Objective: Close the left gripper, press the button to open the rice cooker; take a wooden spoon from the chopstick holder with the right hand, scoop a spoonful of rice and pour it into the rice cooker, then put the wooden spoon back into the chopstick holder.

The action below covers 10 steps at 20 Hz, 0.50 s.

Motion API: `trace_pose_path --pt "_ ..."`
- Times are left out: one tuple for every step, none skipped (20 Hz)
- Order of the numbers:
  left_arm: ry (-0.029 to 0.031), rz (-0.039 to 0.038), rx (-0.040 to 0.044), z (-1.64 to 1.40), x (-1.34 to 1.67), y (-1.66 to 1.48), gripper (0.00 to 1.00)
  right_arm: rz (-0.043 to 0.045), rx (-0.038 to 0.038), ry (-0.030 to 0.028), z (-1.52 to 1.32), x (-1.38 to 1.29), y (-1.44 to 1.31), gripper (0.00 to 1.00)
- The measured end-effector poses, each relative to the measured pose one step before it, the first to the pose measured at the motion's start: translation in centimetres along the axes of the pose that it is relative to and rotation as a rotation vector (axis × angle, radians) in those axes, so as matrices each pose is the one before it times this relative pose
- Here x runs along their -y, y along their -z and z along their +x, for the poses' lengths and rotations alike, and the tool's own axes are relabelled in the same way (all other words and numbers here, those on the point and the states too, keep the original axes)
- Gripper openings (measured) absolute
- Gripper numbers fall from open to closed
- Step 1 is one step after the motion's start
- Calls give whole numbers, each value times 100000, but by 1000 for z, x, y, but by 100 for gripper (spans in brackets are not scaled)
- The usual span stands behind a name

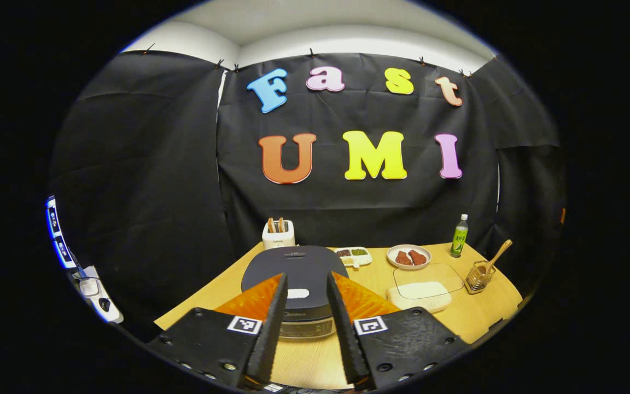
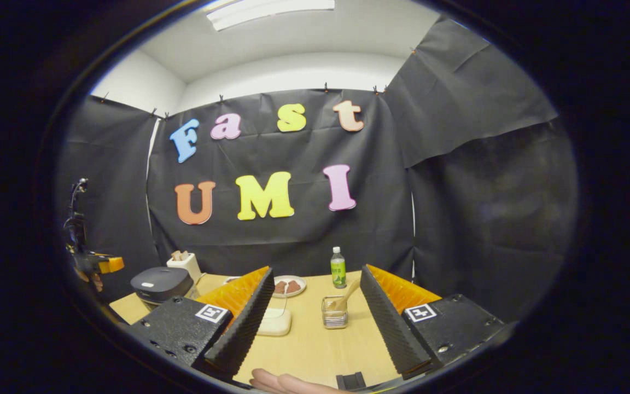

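Left gripper [image 1: 306, 328] is held just in front of the rice cooker [image 1: 293, 273], fingers spread apart, nothing between them. The cooker's lid is seen shut, and a pale button [image 1: 297, 293] is framed between the fingertips on the lid's near edge. Right gripper [image 2: 309, 323] is held over the near table [image 2: 315, 350] edge, fingers wide open and empty, aimed at the chopstick holder [image 2: 334, 316]. A fingertip of a hand [image 2: 287, 383] is glimpsed at the bottom of the right gripper view.

Task judged at its start: fingers not yet closed, button not yet pressed.

Risks:
- If the button is pressed with fingers apart, it could be straddled and missed; the lid would not be released.
- An off-centre push could slide the cooker on the table.
- The spoon handle leans in the holder; a skewed grab could tip the light holder.
- Rice could be spilled in transfer past the plate and bottle.

Containers, near to far:
- Rice cooker: closed, contents hidden.
- Clear-lidded box [image 1: 420, 294] beside it: white rice inside, judged the scoop source.
- Chopstick holder: wooden spoon [image 1: 496, 256] stood in it, handle tilted up and out.
- Plate [image 1: 409, 257]: two reddish-brown pieces.
- Divided tray [image 1: 353, 255]: small dark and green portions, too small to tell.
- Green bottle [image 1: 459, 236]: upright, capped.
- Toaster [image 1: 278, 234]: two slices stood in the slots.
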<state>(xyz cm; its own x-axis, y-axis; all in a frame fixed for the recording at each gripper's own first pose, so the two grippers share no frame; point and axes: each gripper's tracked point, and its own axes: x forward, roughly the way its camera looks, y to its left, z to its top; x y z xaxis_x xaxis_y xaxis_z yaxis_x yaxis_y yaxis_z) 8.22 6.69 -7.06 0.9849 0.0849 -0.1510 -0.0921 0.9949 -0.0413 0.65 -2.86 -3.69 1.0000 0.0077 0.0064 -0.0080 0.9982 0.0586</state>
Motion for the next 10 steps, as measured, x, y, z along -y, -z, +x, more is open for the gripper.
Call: trace_pose_path --pt "-652 -647 -772 808 -339 248 34 -261 -916 -967 81 -262 577 100" --pt "-1236 -348 -1701 854 -300 575 28 -485 -1207 -1089 -7 -295 488 100" --pt "-1182 5 -1081 934 -368 528 25 -569 -760 -878 93 -90 578 100" --pt "260 -1182 -1229 -7 -76 83 25 -698 -595 -741 209 -69 356 100" --pt "-17 -1852 -2892 1143 -123 655 1 -807 -411 -651 105 -122 479 100" --pt "59 -788 -4030 1182 -2 1034 0 -785 -668 -307 149 -15 380 100" --pt "-1037 282 -2519 866 -304 577 0 -568 -755 -108 186 159 493 100" --pt "-153 59 -2259 607 -17 586 0 -122 -874 41 169 185 407 100" --pt "187 41 -2440 518 232 399 0 267 -915 289 325 336 433 100" --pt "281 487 -1698 532 172 265 0 583 -761 505 222 431 267 100"
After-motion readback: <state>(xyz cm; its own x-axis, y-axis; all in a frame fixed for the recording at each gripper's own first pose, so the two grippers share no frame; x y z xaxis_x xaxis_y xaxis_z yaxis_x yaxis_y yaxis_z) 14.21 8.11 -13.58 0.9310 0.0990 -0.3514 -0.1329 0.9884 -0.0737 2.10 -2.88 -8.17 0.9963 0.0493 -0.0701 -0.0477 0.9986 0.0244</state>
